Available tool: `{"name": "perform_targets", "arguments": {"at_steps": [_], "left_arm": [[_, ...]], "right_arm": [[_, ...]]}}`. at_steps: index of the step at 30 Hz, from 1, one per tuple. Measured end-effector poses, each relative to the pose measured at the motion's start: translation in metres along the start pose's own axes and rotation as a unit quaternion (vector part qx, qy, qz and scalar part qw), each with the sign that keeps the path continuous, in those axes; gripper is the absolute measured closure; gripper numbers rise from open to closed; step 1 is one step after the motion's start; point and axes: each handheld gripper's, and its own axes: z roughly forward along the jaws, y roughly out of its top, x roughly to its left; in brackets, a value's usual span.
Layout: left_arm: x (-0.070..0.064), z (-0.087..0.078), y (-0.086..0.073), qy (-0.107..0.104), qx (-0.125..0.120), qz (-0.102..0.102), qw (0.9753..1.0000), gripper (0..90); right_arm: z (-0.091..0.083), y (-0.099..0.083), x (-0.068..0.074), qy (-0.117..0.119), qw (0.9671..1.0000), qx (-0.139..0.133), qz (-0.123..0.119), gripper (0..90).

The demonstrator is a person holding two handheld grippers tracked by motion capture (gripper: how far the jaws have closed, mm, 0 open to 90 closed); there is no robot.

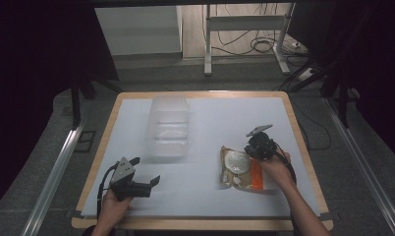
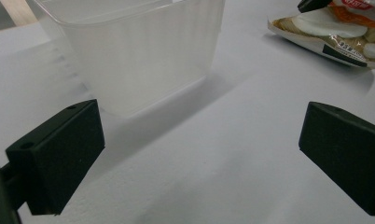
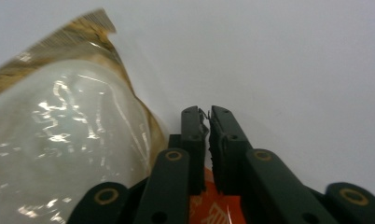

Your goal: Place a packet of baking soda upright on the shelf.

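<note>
White-covered table (image 1: 205, 196): snack packet (image 1: 239, 169) pinched at its far edge by right gripper (image 1: 258, 147); left gripper (image 1: 149, 172), jaws spread, faces clear container (image 1: 168, 128), empty.

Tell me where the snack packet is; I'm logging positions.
In the high view, the snack packet lies right of centre on the table, pinched by the right gripper.

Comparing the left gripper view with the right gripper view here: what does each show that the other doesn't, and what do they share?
Left gripper view alone: the clear plastic container standing just ahead, framed by the left tongs, jaws wide apart. Right gripper view alone: the right tongs, jaws nearly together over an orange part of the wrapper. Both show the snack packet and the white table cover.
</note>
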Motion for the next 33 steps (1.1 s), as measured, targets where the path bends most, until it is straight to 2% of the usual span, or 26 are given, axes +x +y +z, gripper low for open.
{"name": "perform_targets", "arguments": {"at_steps": [1, 3, 6, 12, 14, 17, 22, 27, 33], "left_arm": [[0.0, 0.0, 0.0, 0.0, 0.0, 0.0, 1.0, 0.2], [0.0, 0.0, 0.0, -0.001, 0.0, 0.0, 1.0, 0.2], [-0.001, 0.0, 0.0, -0.001, 0.0, 0.001, 1.0, 0.2], [-0.001, 0.0, 0.001, -0.002, 0.001, 0.003, 1.0, 0.2], [-0.001, -0.001, 0.001, -0.001, 0.0, 0.003, 1.0, 0.2], [-0.001, -0.001, 0.001, -0.001, 0.001, 0.004, 1.0, 0.2], [-0.002, -0.001, 0.001, 0.0, 0.002, 0.005, 1.0, 0.2], [-0.001, -0.001, 0.001, 0.0, 0.001, 0.004, 1.0, 0.3], [-0.002, -0.001, 0.001, -0.001, 0.001, 0.005, 1.0, 0.3]], "right_arm": [[0.0, 0.0, 0.0, 0.0, 1.0, 0.0, 0.0, 79.6], [-0.008, -0.002, 0.001, -0.006, 0.9999, -0.012, 0.0, 74.0], [-0.023, -0.008, 0.002, -0.02, 0.9992, -0.034, 0.007, 61.6], [-0.039, -0.019, 0.004, -0.04, 0.9983, -0.042, 0.008, 44.2], [-0.041, -0.022, 0.004, -0.042, 0.9982, -0.042, 0.01, 42.4], [-0.051, -0.033, 0.002, -0.045, 0.9975, -0.044, 0.031, 35.1], [-0.061, -0.047, -0.001, -0.055, 0.9962, -0.048, 0.047, 28.1], [-0.073, -0.063, -0.002, -0.06, 0.9935, -0.065, 0.072, 21.7], [-0.076, -0.074, 0.0, -0.046, 0.9944, -0.057, 0.076, 14.8]]}}
